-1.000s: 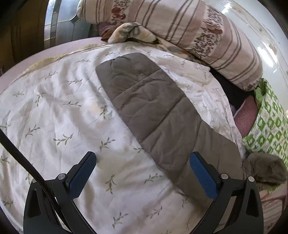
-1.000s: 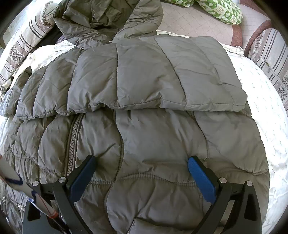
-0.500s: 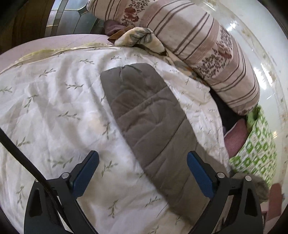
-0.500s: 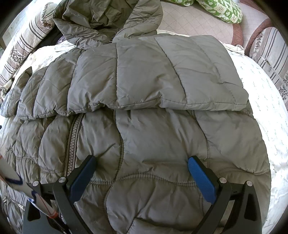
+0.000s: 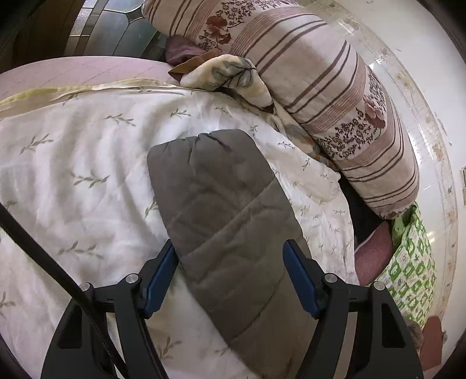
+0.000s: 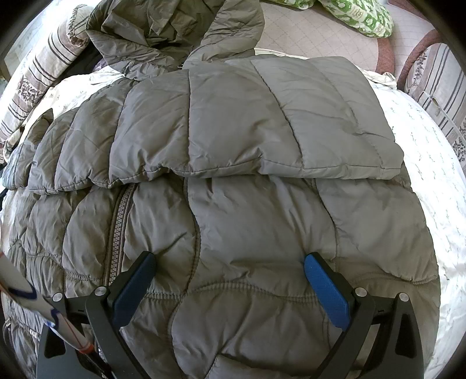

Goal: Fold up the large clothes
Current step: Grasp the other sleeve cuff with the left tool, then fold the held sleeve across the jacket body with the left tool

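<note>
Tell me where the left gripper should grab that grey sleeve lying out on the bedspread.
Probably mid-sleeve, from above, fingers across its width. The left gripper already straddles it there, open; the sleeve lies flat and narrow on the bedspread, so both edges fit between the fingers.

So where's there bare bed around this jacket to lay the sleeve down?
Bare leaf-print quilt lies left of the grey sleeve, up to the pink sheet edge. Another strip runs right of the jacket. The striped pillow and hood side is crowded.

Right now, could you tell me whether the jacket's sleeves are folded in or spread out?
One sleeve is folded across the jacket body; the other sleeve lies spread on the quilt.
</note>
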